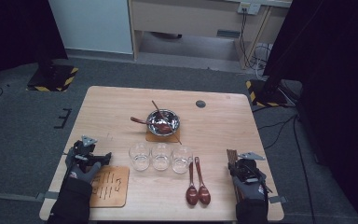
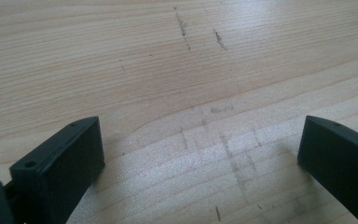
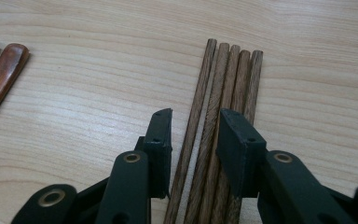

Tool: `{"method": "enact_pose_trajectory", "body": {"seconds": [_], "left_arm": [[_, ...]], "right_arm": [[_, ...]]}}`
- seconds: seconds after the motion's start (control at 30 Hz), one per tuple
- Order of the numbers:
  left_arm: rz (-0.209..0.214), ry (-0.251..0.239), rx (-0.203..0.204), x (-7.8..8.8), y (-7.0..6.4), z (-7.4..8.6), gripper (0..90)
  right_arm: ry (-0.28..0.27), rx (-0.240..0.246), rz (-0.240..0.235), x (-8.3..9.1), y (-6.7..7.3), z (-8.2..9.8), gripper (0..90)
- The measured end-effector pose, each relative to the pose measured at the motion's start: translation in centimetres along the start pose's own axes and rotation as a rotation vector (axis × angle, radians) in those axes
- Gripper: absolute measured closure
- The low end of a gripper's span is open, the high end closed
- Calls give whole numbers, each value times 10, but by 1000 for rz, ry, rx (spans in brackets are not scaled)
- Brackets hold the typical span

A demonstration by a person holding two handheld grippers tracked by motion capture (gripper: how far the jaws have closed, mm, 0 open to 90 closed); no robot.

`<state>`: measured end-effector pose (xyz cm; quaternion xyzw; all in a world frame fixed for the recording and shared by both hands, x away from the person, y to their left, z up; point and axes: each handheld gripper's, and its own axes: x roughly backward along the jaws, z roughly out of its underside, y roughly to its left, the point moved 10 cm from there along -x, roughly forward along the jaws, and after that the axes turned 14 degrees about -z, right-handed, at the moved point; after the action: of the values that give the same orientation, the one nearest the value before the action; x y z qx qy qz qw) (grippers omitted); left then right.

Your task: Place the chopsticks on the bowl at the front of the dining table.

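A bundle of several brown wooden chopsticks [image 3: 228,70] lies flat on the table near its right edge [image 1: 232,156]. My right gripper [image 3: 196,114] reaches over their near ends with its jaws narrowly apart. Two sticks run between the fingers, a small gap shows beside the left one, and the remaining sticks pass under the right finger [image 3: 237,135]. In the high view the right gripper [image 1: 242,161] rests at the front right. My left gripper [image 2: 200,123] stands wide open over bare wood, at the front left [image 1: 93,151], with nothing between its jaws.
A steel bowl [image 1: 163,122] with a spoon in it sits on a wooden coaster [image 1: 162,136] at mid-table. Three glasses [image 1: 161,157] stand in a row before it. Two dark wooden spoons [image 1: 197,186] lie front centre. A wooden mat [image 1: 109,186] lies front left.
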<state>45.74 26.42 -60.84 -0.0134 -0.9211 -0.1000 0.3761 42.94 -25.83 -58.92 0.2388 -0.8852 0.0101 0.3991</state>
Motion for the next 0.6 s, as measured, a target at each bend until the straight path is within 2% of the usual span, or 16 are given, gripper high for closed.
{"method": "enact_pose_trajectory", "body": {"seconds": [0.5,0.6], "left_arm": [[0,0,0,0,0,0,0],[0,0,0,0,0,0,0]], "right_arm": [[12,1,-13,-3,3,2,684],[-1,4,-14,-1,4,-1,682]]}}
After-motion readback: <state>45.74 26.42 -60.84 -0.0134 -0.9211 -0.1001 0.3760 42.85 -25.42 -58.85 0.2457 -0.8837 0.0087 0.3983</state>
